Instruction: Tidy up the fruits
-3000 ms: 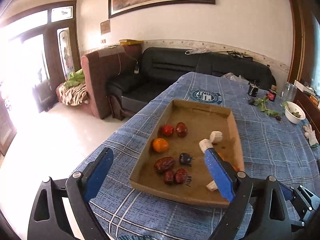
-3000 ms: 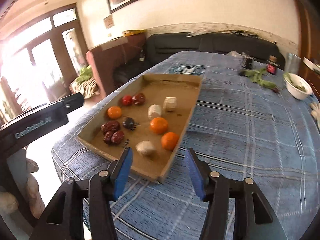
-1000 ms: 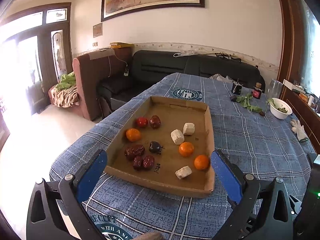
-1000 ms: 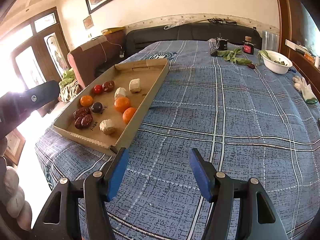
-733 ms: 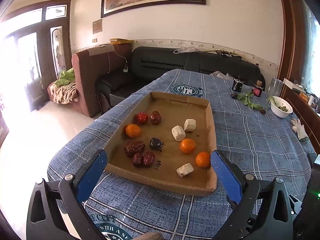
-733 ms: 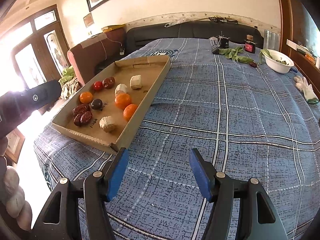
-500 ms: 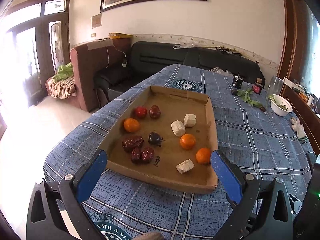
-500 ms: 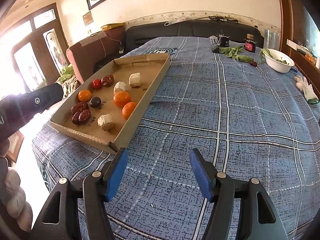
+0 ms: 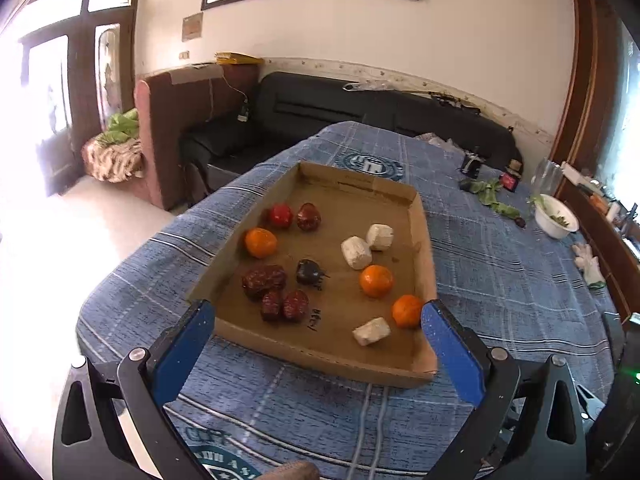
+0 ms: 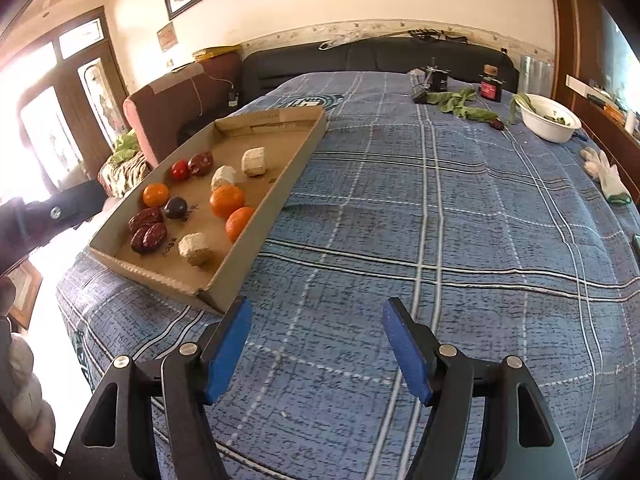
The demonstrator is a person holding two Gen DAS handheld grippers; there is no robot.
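Now both grippers stand wide apart and hold nothing. The left gripper (image 9: 316,322) has drawn back over the last few seconds: three seconds ago its right finger reached in among the fruit, and now its two blue fingers frame the near edge of the cardboard tray (image 9: 320,354) from outside. The right gripper (image 10: 316,344) has swung off the tray and hovers over bare blue plaid tablecloth (image 10: 440,220), just past the tray's near right corner.

Inside the tray nothing has shifted in the last second. Two oranges (image 9: 376,281) lie along the right wall with a white chunk (image 9: 371,331) near the front edge; a third orange (image 9: 260,242) sits at the left wall. Dark red dates (image 9: 264,280) cluster at the front left beside a small dark fruit (image 9: 307,271). Two red fruits (image 9: 280,215) lie toward the far left, and two more white chunks (image 9: 356,253) toward the far right.

Kinds are partly grouped, the oranges split; this fits either a pause between picks or a finished sort.
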